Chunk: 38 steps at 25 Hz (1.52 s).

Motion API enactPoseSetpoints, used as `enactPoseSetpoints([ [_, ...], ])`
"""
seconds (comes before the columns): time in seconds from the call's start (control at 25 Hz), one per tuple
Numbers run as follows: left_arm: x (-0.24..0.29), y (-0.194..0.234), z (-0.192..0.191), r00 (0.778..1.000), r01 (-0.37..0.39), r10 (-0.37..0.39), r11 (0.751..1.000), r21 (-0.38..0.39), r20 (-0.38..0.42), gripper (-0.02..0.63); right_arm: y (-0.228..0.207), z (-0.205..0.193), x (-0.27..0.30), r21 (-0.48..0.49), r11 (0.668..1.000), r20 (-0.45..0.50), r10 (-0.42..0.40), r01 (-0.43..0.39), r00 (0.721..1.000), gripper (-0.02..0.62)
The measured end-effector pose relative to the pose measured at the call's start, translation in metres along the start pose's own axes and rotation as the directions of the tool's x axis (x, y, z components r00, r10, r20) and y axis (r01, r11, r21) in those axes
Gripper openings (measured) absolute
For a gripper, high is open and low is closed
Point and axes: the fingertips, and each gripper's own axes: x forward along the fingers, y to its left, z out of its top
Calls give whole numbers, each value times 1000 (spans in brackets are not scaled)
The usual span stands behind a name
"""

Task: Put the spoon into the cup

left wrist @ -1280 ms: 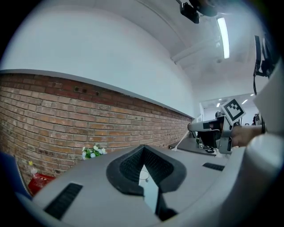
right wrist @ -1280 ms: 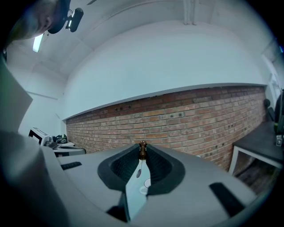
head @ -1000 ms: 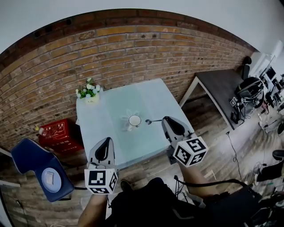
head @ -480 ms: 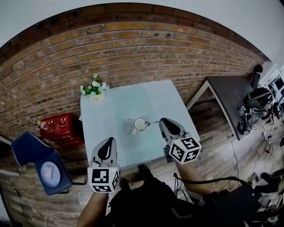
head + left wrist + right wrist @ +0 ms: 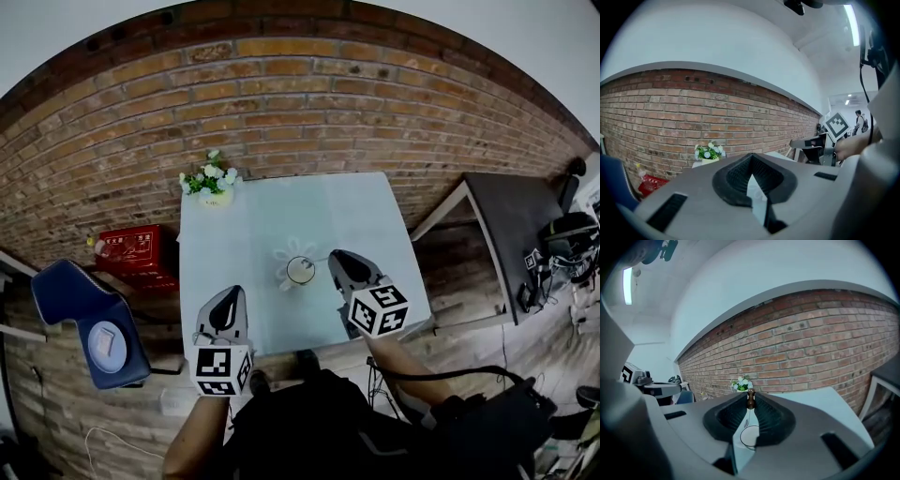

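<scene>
No word, number or brand can be read with certainty. White print is carried on the front of the red crate [image 5: 131, 246], which stands on the floor by the brick wall to the left of the surface [image 5: 281, 211], but its characters are too small to be made out. Black-and-white square patterns, not letters or digits, are shown on the left cube [image 5: 222, 370] of the left gripper [image 5: 226, 294] and on the right cube [image 5: 378, 309] of the right gripper [image 5: 336, 256]. The right cube's pattern is also seen in the left gripper view, and the left cube's pattern is seen, partly cut off, in the right gripper view.
</scene>
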Motion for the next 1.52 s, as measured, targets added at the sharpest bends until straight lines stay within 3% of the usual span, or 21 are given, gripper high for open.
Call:
enactPoseSetpoints([
  [0.88,12,2,-40,982,-156,151,987,-41,-114,9,-25,-90,80,29,984,-210,176,-174,962,57],
  [1.52,5,0,-49,973,-197,188,979,-60,-134,9,-31,-124,92,72,984,-278,174,-160,945,57],
])
